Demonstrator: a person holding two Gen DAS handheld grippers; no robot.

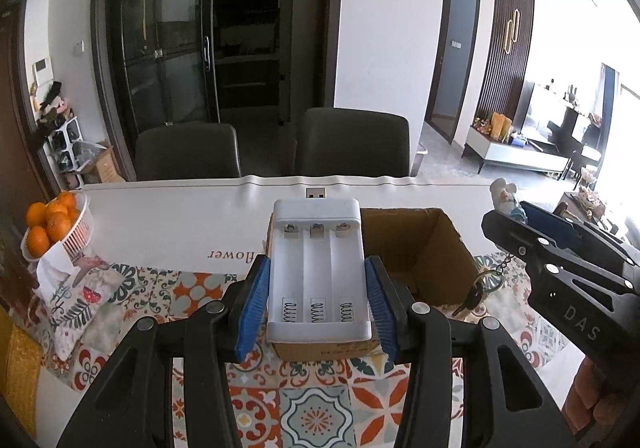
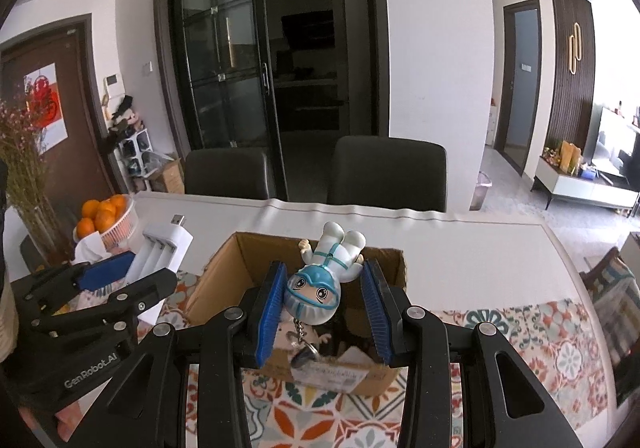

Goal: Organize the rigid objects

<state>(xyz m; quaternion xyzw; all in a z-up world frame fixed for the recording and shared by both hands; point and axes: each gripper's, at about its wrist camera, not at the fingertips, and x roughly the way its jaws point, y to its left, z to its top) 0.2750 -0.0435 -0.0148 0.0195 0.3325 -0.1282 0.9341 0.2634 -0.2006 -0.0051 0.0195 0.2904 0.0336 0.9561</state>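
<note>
My left gripper (image 1: 318,308) is shut on a white USB battery charger (image 1: 318,268) with three empty slots, held above the left edge of an open cardboard box (image 1: 436,248). My right gripper (image 2: 326,308) is shut on a white and blue figurine keychain (image 2: 326,272), head toward the camera, held over the box (image 2: 224,272). Its chain and keys (image 2: 302,348) hang below into the box opening. The right gripper shows at the right of the left wrist view (image 1: 560,260), with the keys (image 1: 478,294) dangling. The left gripper and charger (image 2: 160,252) show at the left of the right wrist view.
A white basket of oranges (image 1: 52,226) and a patterned tissue pouch (image 1: 76,300) stand at the table's left. A patterned cloth (image 1: 312,400) covers the near table. Two dark chairs (image 1: 352,139) stand behind the far edge. A vase of dried flowers (image 2: 24,175) is far left.
</note>
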